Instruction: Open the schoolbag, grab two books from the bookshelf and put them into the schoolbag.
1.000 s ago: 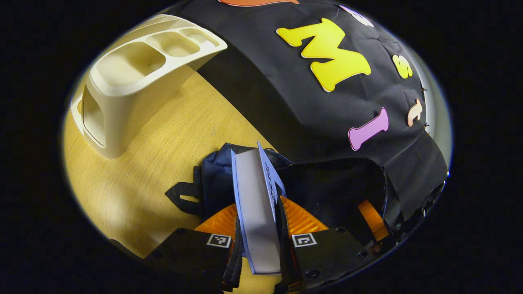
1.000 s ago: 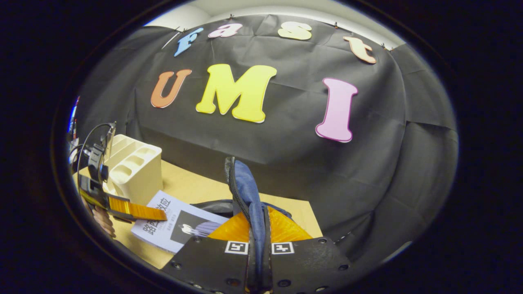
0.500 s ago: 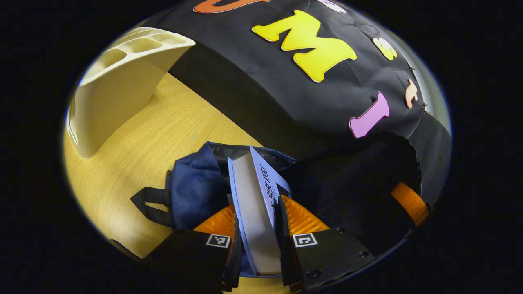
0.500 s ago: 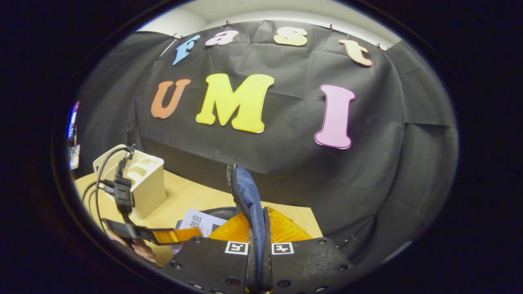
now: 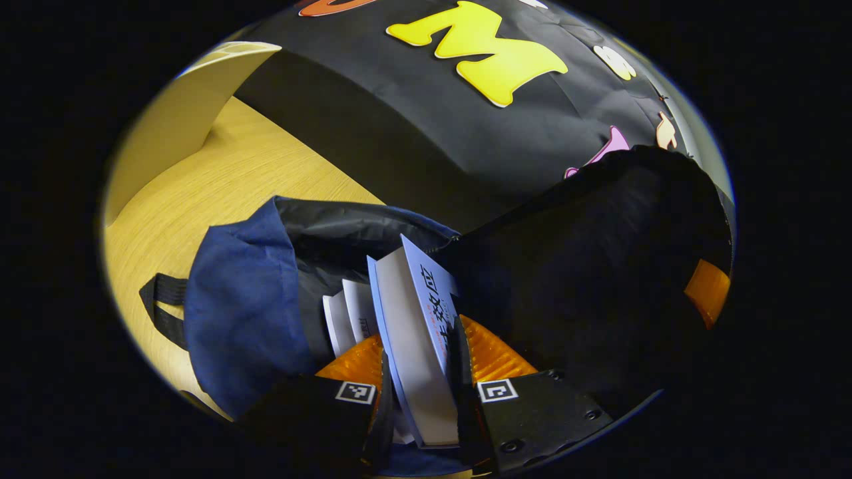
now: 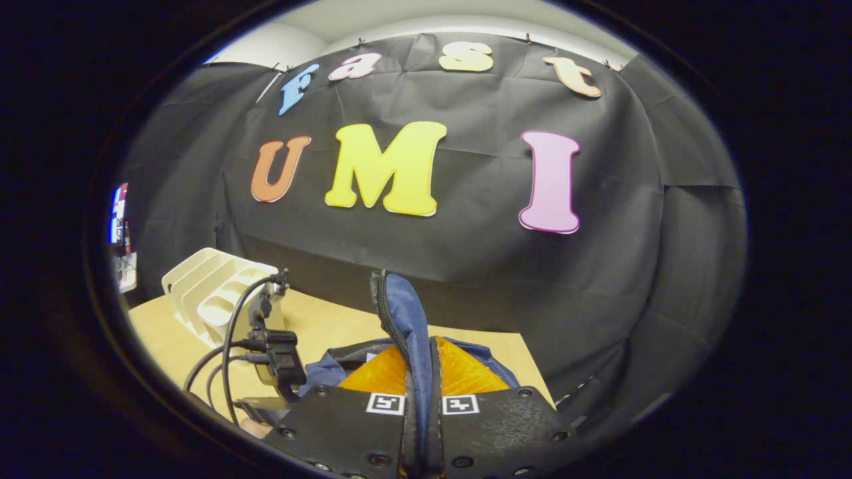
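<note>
Navy fabric marks the schoolbag [image 5: 243, 299] in the left gripper view, where it lies on the pale wooden table [image 5: 219, 179] with its mouth gaping and the dark lining showing inside. The left tongs [image 5: 418, 372] are clenched on a book [image 5: 416, 332], both fingers pressing its covers, and the book stands on edge with its far end already inside the bag's opening. Just to the left of it, the white page edges of a second book [image 5: 346, 319] show deeper in the bag. A black strap [image 5: 163, 309] of the bag trails onto the table at the left, and the cream plastic bookshelf [image 5: 180, 126] stands well apart at the upper left edge. A large dark flap of the bag rises on the right. In the right gripper view, the right tongs [image 6: 421, 399] are clamped on the zippered edge of the schoolbag's flap [image 6: 403, 319], which stands upright between the fingers with the zip teeth running along its left side. Beyond them the bookshelf [image 6: 213, 296] sits on the table [image 6: 319, 319] at the left, its slots open to the top. Between bookshelf and flap, the left gripper's body [image 6: 276, 356] with its black cables hangs low over the bag.
</note>
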Demonstrator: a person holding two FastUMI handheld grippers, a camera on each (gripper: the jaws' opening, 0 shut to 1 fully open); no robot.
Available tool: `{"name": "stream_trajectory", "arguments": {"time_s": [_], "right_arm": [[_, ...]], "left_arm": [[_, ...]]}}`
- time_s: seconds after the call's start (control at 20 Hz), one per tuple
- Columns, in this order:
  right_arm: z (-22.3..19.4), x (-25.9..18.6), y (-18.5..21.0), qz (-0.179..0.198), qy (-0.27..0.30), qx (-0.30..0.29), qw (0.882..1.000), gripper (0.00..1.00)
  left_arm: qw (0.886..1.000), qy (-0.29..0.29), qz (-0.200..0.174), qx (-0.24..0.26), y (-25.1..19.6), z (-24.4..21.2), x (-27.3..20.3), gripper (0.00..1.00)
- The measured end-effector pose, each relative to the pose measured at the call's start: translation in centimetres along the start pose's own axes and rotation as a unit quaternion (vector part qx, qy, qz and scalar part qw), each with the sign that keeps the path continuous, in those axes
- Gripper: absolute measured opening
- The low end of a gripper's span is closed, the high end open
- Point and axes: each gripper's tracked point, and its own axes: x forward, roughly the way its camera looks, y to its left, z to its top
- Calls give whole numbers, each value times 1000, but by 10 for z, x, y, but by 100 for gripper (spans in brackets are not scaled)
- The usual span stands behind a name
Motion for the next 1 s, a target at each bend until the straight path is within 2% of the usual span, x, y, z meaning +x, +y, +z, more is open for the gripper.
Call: {"name": "stream_trajectory", "arguments": {"time_s": [0.15, 0.2, 0.25, 0.35, 0.5, 0.55, 0.6, 0.7, 0.8, 1.0], "right_arm": [[-4, 0, 0, 0, 3, 1, 1000, 6], [-7, 0, -1, -1, 5, 3, 1000, 2], [-9, 1, -2, -1, 7, 6, 1000, 6], [-12, 2, -3, 0, 9, 14, 1000, 6], [-19, 2, -9, -7, 15, 28, 999, 6], [-21, 2, -11, -9, 17, 34, 999, 6], [-23, 2, -13, -12, 19, 40, 999, 6], [-26, 5, -19, -21, 20, 46, 999, 6], [-31, 6, -19, -21, 26, 53, 998, 6], [-43, 4, -24, -31, 38, 63, 997, 7]], "left_arm": [[1000, 4, -7, -12, 6, -4, 2, 41], [1000, 6, -8, -9, 4, -3, 1, 42], [1000, 6, -5, -2, 5, -2, 0, 42], [999, 2, 6, 36, 7, 0, -1, 46], [998, 5, 20, 56, 10, 4, -3, 57], [997, 6, 30, 76, 12, 6, -4, 61], [993, 11, 39, 107, 15, 9, -7, 70], [975, 11, 102, 196, 37, 14, -10, 81], [966, -4, 109, 234, 39, 17, -14, 100], [970, 2, 103, 221, 45, 17, -28, 100]]}}
